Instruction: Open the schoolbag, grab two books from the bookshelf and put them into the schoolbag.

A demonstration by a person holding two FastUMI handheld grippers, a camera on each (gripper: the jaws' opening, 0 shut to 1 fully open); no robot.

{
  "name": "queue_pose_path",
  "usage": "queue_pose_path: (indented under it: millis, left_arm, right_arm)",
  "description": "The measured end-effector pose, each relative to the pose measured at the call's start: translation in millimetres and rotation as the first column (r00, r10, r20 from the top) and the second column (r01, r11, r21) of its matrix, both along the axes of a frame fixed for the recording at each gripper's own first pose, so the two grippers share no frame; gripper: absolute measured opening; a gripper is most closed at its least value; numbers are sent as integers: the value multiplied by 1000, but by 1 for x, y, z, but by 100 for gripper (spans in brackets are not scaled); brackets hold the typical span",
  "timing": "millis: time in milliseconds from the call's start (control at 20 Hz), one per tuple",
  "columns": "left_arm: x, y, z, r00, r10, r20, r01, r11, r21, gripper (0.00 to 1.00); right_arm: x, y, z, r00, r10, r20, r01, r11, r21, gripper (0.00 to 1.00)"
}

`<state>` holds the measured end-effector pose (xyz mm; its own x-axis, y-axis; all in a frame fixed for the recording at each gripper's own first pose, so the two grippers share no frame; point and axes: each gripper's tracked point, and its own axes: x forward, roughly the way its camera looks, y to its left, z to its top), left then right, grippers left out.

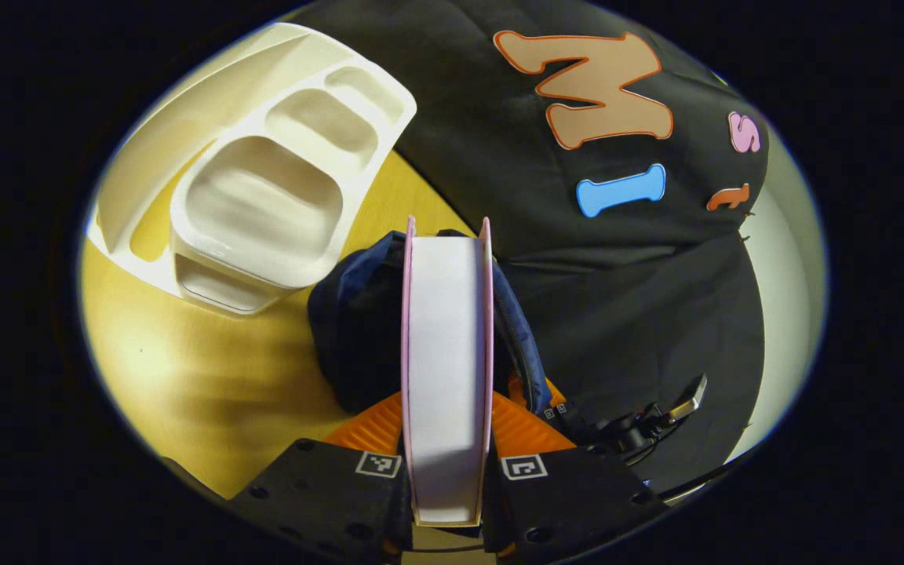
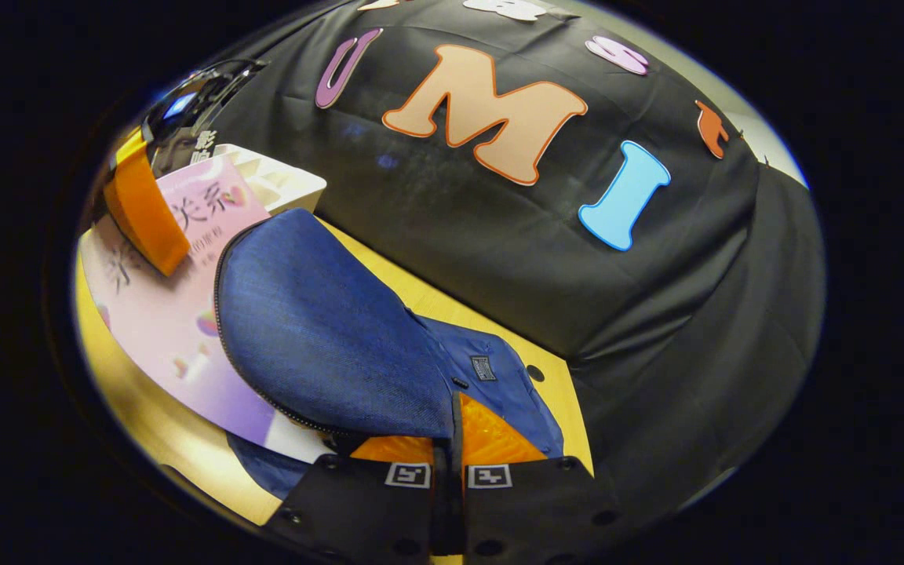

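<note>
Left tool [image 1: 447,439] clamps pink-covered book [image 1: 447,345]; denim schoolbag [image 2: 326,345].

A yellow wooden table [image 1: 185,369] carries everything. In the left gripper view, a white bookshelf [image 1: 264,196] with moulded compartments lies on it at the far left, close to the black cloth wall. To its right and nearer, a dark blue schoolbag [image 1: 354,337] rests on the tabletop. In the right gripper view the schoolbag [image 2: 326,337] stands on the table [image 2: 177,447], the bookshelf [image 2: 279,184] beyond it at the far left.
</note>
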<state>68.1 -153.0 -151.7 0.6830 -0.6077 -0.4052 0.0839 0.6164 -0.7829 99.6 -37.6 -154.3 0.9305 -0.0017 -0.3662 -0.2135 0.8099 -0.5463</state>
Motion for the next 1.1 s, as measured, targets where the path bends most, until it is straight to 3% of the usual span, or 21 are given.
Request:
queue_pose_path:
  millis: [150, 400, 850, 1100]
  left_arm:
    - [16, -6, -17, 1000, 9, 15, -9, 1000, -2, 32]
    - [43, -18, -35, 999, 28, 27, -26, 997, -74, 34]
    - [87, -60, -54, 999, 23, 30, -20, 995, -97, 34]
    - [108, -64, -52, 996, 72, 52, -66, 993, -101, 32]
  right_arm:
    - [1, 2, -1, 1000, 0, 7, -1, 999, 40, 6]
    - [5, 4, -4, 1000, -6, 10, 4, 992, 125, 2]
    - [1, 9, -4, 999, 39, 28, -43, 988, 150, 1]
    - [-1, 19, -8, 997, 73, 33, -77, 985, 156, 1]
